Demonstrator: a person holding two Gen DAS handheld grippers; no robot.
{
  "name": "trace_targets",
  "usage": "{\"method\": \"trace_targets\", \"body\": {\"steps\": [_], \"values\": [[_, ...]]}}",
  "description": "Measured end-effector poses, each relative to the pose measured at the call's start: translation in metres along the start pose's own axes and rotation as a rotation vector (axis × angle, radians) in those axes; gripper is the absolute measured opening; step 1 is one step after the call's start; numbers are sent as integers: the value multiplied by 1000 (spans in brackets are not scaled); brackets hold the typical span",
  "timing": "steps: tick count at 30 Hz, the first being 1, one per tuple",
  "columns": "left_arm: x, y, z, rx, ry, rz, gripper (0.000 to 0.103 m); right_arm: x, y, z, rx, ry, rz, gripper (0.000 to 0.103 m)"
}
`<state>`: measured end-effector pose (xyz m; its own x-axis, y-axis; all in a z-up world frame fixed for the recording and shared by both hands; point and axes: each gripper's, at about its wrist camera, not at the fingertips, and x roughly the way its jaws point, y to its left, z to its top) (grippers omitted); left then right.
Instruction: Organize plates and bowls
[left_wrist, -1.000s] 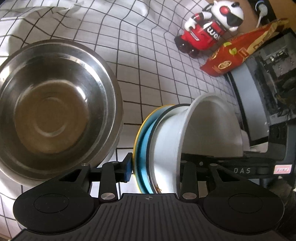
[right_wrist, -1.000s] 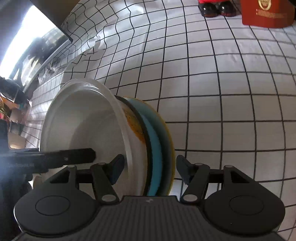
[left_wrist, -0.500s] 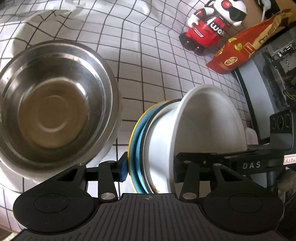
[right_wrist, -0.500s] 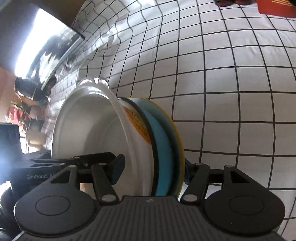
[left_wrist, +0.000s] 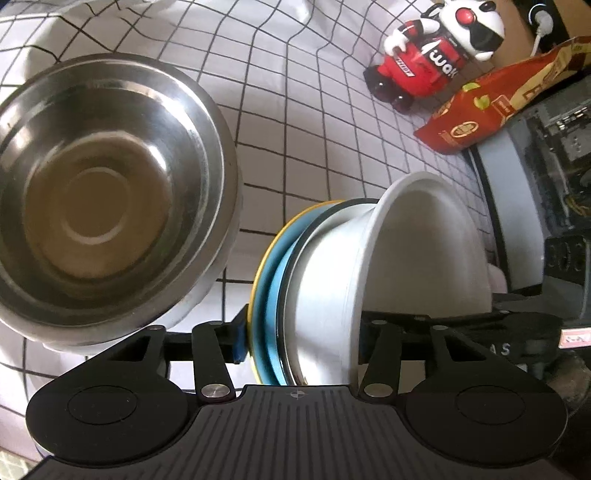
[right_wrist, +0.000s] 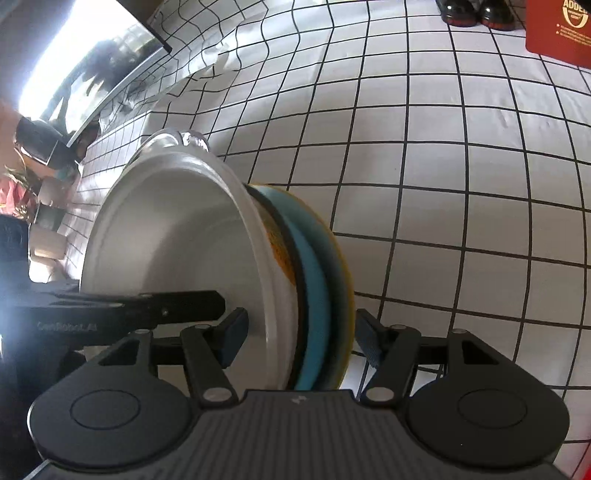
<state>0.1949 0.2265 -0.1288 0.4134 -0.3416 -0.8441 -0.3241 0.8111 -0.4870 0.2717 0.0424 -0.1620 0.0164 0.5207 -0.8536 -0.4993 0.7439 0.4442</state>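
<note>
A stack of a white bowl (left_wrist: 413, 254) on a blue plate (left_wrist: 275, 295) and a yellow plate (left_wrist: 258, 273) is held on edge between both grippers. My left gripper (left_wrist: 299, 343) is shut on one side of the stack. My right gripper (right_wrist: 299, 339) is shut on the other side, where the white bowl (right_wrist: 177, 243), blue plate (right_wrist: 314, 288) and yellow plate (right_wrist: 341, 273) show. A large steel bowl (left_wrist: 99, 192) sits on the cloth, just left of the stack in the left wrist view.
A white black-grid cloth (right_wrist: 443, 166) covers the table. A red and white toy figure (left_wrist: 432, 62) and a red snack bag (left_wrist: 491, 110) stand at the far right. A dark appliance (left_wrist: 546, 158) is at the right edge.
The stack and both grippers have shifted slightly closer to the steel bowl. The grip on the stack is unchanged.
</note>
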Motion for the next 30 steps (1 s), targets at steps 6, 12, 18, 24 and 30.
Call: {"method": "trace_targets", "body": {"steps": [6, 12, 18, 24, 30], "values": [[1, -1, 2, 3, 9, -6, 57, 1, -3, 1, 39, 9, 2, 64], [0, 0, -1, 6, 12, -17, 57, 0, -4, -3, 69, 27, 62, 60], [-5, 6, -9, -13, 39, -15, 57, 3, 9, -11, 25, 49, 56, 61], [-6, 7, -10, -21, 23, -8, 57, 4, 10, -14, 32, 48, 64, 62], [-4, 6, -10, -16, 19, -7, 59, 2, 12, -13, 18, 13, -14, 64]]}}
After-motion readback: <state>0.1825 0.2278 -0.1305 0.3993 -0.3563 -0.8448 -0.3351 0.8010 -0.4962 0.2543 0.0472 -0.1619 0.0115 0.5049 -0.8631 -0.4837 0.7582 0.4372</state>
